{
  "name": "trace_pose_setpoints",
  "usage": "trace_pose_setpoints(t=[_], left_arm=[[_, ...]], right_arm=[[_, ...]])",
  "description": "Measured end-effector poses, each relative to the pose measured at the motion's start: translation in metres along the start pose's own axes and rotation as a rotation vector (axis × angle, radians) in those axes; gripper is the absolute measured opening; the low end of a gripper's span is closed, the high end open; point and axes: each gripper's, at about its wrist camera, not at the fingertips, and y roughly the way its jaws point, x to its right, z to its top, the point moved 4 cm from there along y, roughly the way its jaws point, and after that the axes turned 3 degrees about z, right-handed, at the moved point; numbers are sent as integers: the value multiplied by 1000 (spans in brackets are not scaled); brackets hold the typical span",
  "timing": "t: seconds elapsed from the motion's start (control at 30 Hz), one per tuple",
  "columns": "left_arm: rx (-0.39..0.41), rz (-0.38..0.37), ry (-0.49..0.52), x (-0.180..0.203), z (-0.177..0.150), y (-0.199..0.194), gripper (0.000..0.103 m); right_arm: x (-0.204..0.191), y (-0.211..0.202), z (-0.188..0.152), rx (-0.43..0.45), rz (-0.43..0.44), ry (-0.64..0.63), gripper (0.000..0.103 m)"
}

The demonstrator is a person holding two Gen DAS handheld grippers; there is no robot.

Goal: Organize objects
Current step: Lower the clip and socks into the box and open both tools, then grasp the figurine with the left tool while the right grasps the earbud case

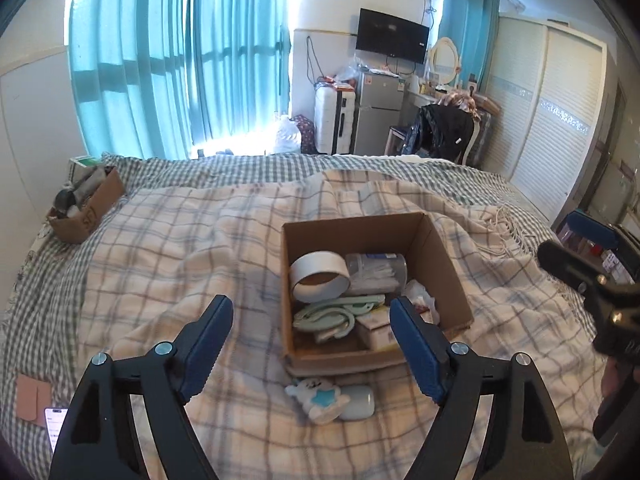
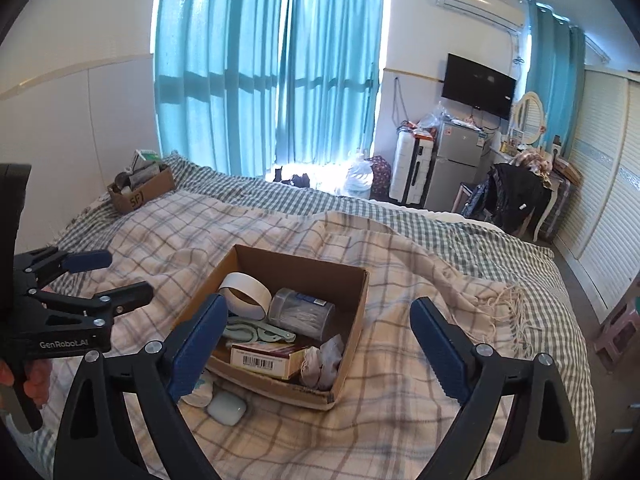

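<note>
An open cardboard box [image 1: 444,268] [image 2: 354,316] sits on the plaid blanket. It holds a white tape roll [image 1: 318,276] [image 2: 246,294], a clear plastic jar [image 1: 376,274] [image 2: 302,312], a mint green hanger [image 1: 336,314] [image 2: 256,332], a barcoded carton [image 2: 266,358] and crumpled plastic [image 2: 324,362]. A white-and-blue plush toy [image 1: 318,398] and a small white case [image 1: 360,402] [image 2: 226,408] lie on the blanket at the box's near side. My left gripper [image 1: 310,322] [image 2: 116,276] is open above them. My right gripper [image 2: 316,340] is open over the box's near edge; its body shows in the left wrist view [image 1: 592,284].
A second cardboard box [image 1: 86,208] [image 2: 140,188] full of items stands at the bed's far left corner. A phone [image 1: 54,426] lies at the bed's near left. Beyond the bed are a suitcase [image 1: 334,120], a fridge [image 1: 378,116], a chair with clothes [image 1: 444,128] and a wardrobe [image 1: 552,128].
</note>
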Motion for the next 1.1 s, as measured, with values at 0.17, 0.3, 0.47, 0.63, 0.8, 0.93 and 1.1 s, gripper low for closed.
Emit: trace_pose_setpoints(t=[0.17, 0.3, 0.47, 0.63, 0.8, 0.93, 1.1], left_arm=[[33, 26, -34, -18, -22, -17, 96], [6, 64, -56, -27, -46, -9, 96], [-46, 116, -37, -35, -79, 15, 96], [-56, 173, 5, -41, -91, 31, 96], [-101, 170, -10, -46, -98, 52, 96], [-133, 191, 19, -45, -103, 68, 96], [-177, 190, 18, -49, -110, 82, 96]], right_arm=[[-4, -18, -17, 17, 12, 48, 94], [-14, -14, -35, -10, 11, 45, 94], [-26, 9, -65, -65, 27, 38, 94], [-31, 44, -87, -107, 69, 42, 94], [-44, 84, -113, -210, 89, 2, 94], [-60, 110, -136, -299, 118, -33, 94], [-86, 146, -157, -426, 141, -94, 93]])
